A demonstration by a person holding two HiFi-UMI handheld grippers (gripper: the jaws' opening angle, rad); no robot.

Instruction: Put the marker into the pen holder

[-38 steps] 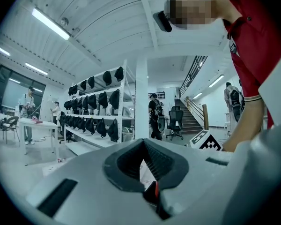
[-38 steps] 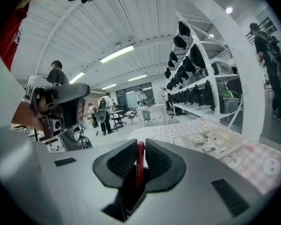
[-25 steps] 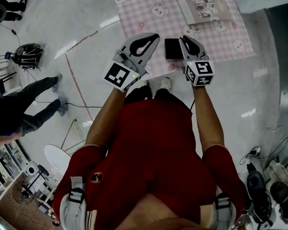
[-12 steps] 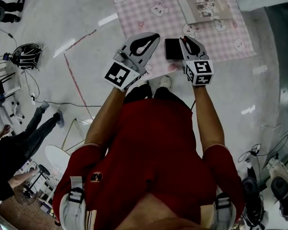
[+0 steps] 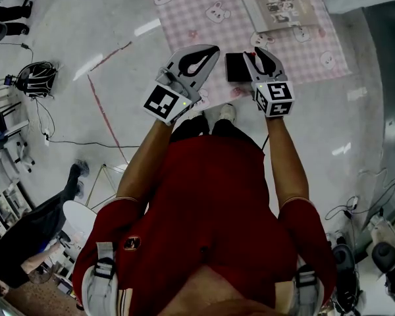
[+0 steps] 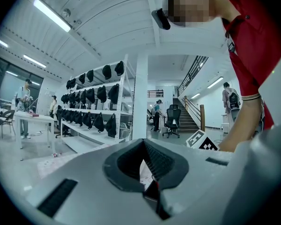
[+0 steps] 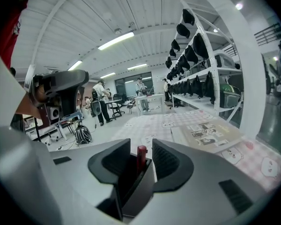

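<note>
The right tool (image 7: 141, 149) was opening around the red marker (image 7: 141, 157) standing in the pen holder (image 7: 139, 191), lower centre; the left tool (image 6: 143, 144) was closed.

Bare forearms (image 5: 284, 155) stretched forward, side by side, level. On left, left tongs (image 5: 211, 50) with jaws together, nothing between. On right, right tongs (image 7: 141, 148) with jaws opening, pads clear of marker (image 7: 141, 157) upright between them.
</note>
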